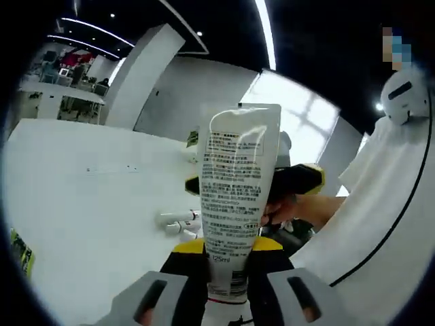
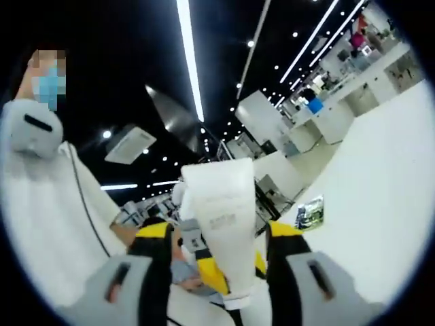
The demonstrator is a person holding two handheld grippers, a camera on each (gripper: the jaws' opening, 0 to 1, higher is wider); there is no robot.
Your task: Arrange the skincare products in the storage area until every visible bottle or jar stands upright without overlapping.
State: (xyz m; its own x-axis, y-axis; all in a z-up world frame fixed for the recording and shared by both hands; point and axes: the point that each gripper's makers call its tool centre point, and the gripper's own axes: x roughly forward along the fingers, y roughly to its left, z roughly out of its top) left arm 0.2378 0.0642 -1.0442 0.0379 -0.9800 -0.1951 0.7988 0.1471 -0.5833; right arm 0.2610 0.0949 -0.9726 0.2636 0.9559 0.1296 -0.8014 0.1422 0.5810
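A white squeeze tube (image 1: 234, 183) with black small print stands crimped end up and cap end down between the jaws of my left gripper (image 1: 228, 299), which is shut on its lower part. Just behind the tube, a hand holds my right gripper (image 1: 302, 180), yellow and black. In the right gripper view the same tube (image 2: 221, 217) shows its plainer side and rises from between the jaws of my right gripper (image 2: 231, 299), which also looks shut on it near the cap. The tube is lifted off the white table (image 1: 88, 190).
Two small white bottles (image 1: 178, 221) lie on their sides on the table beyond the tube. A green-labelled item (image 1: 192, 139) sits farther back, and another green packet (image 2: 309, 212) lies on the table (image 2: 380, 204). A person in white (image 1: 380, 204) stands close by.
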